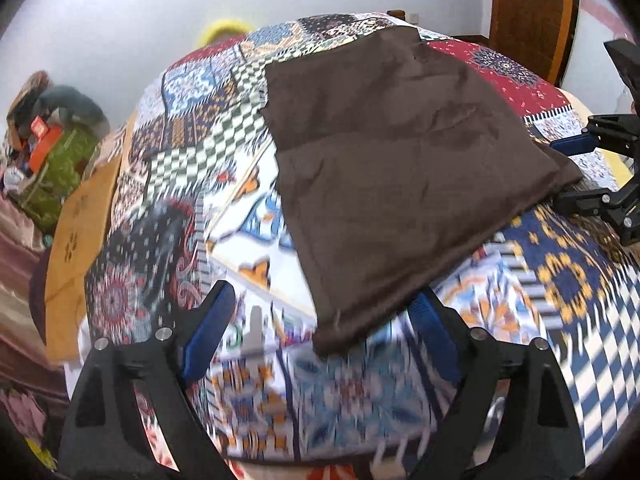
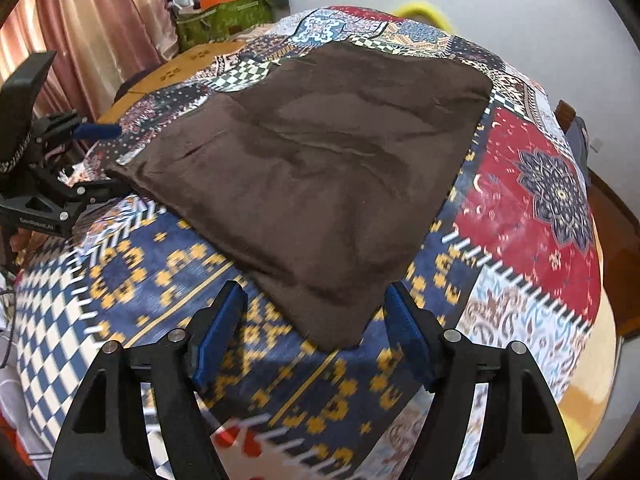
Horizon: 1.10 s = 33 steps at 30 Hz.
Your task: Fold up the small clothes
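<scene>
A brown cloth [image 1: 396, 168] lies spread flat on a table covered with a patchwork-pattern tablecloth [image 1: 200, 152]; it also shows in the right wrist view [image 2: 320, 176]. My left gripper [image 1: 324, 328] is open, its blue-padded fingers either side of the cloth's near corner. My right gripper [image 2: 316, 328] is open too, around another corner. Each gripper shows in the other's view, the right gripper [image 1: 576, 168] and the left gripper [image 2: 100, 160] each open at a cloth corner.
Bags and clutter [image 1: 52, 152] stand beyond the table by a pink curtain [image 2: 88, 32]. A yellow ring [image 2: 424, 10] shows behind the table's far edge. A wooden door [image 1: 532, 12] stands at the back. The tablecloth [image 2: 520, 184] extends around the cloth.
</scene>
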Motion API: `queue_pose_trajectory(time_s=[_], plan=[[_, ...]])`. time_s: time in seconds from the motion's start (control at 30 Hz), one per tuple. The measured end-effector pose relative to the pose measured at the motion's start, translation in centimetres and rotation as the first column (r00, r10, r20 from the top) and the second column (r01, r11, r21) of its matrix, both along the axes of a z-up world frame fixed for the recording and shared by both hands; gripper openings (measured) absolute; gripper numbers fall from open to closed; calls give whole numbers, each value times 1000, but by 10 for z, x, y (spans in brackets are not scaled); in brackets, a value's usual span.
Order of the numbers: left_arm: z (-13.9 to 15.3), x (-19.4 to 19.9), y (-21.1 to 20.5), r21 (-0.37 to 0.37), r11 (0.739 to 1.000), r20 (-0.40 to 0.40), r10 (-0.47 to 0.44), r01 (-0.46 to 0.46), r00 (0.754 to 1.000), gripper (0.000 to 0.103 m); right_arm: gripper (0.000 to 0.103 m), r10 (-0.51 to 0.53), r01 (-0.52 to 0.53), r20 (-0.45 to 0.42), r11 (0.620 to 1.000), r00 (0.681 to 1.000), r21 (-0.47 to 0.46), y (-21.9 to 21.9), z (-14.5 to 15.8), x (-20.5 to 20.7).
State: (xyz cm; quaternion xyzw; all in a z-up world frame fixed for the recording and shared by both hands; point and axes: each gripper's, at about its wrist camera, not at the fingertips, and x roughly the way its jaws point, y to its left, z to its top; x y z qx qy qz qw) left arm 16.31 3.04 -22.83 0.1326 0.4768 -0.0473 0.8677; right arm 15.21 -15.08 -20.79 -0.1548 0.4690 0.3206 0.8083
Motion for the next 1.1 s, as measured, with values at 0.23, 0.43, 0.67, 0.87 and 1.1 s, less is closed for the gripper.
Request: queue_pose_trajectory(time_s=[0.23,0.43,0.67,0.87,1.1], plan=[[-6,36,-17,41,997,32,-69,68,997,88,69,65,-64,25,997,998,-39,10,-5,12],[-10,59,-21,-26,992,27,-124,124,992,72,44,94,-94,10,995,996,-37,17,-9,25],[-8,69,-24,-77,990,-1,-115,115,993,17,16,76,-75,-30,997,997,11,16,-7,36],[1,61,-23,-71,990,-39,-126,123,991,8,9,107,-104,-57,993,993,58,14,10,28],[25,27,-16,-207,967,-114,-174,148,978,8,7,183,-176,-89,981,979,82,6,34,7]])
